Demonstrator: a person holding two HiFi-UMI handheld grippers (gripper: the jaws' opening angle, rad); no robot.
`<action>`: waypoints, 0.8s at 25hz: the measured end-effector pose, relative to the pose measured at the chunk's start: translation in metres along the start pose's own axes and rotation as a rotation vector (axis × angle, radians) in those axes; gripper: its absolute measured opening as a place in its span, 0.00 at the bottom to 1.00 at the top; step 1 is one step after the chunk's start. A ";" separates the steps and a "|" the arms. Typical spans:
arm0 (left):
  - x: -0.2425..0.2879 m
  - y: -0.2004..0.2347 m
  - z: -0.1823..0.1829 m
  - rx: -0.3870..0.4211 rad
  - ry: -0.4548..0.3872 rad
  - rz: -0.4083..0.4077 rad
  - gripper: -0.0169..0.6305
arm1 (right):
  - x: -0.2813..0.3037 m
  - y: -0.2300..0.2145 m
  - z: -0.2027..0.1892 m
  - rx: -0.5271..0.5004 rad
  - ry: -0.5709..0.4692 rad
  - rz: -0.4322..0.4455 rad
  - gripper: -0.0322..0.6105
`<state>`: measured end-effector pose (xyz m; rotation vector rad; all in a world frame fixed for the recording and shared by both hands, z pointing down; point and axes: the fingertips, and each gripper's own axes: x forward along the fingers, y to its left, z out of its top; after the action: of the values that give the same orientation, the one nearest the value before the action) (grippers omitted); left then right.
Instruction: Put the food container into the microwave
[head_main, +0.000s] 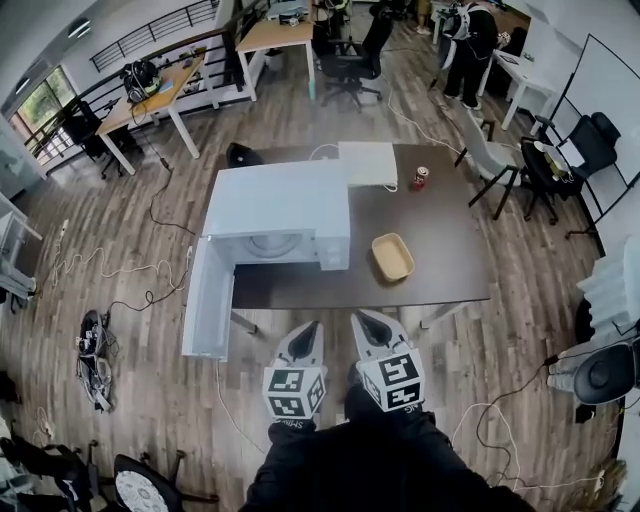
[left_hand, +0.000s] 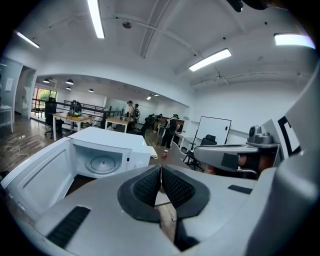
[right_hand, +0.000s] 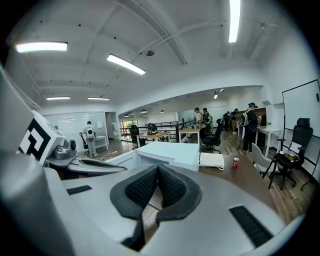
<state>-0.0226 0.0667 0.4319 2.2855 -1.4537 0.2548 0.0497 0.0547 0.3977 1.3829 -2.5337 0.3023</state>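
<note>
**Container on desk, both grippers empty**

The food container (head_main: 392, 256) is seen lying on the dark desk (head_main: 450, 270), just right of the microwave (head_main: 280, 210), whose door (head_main: 208, 298) is swung wide open. The left gripper (head_main: 308, 336) and right gripper (head_main: 368, 326) are held side by side short of the desk's near edge. Each has its jaws pressed together, with nothing held.

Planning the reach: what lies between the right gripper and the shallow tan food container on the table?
Only a bare stretch of dark brown tabletop lies between the right gripper and the shallow tan food container; the head view shows it.
</note>
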 end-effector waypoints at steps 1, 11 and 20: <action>0.014 -0.003 0.006 0.004 0.001 -0.004 0.08 | 0.005 -0.014 0.004 0.005 -0.001 -0.004 0.09; 0.137 -0.035 0.027 0.049 0.049 -0.042 0.08 | 0.042 -0.136 0.003 0.072 0.016 -0.055 0.09; 0.186 -0.038 0.006 0.022 0.131 -0.051 0.08 | 0.067 -0.182 -0.028 0.135 0.088 -0.082 0.09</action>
<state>0.0926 -0.0743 0.4850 2.2738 -1.3323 0.3984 0.1717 -0.0867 0.4570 1.4832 -2.4169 0.5156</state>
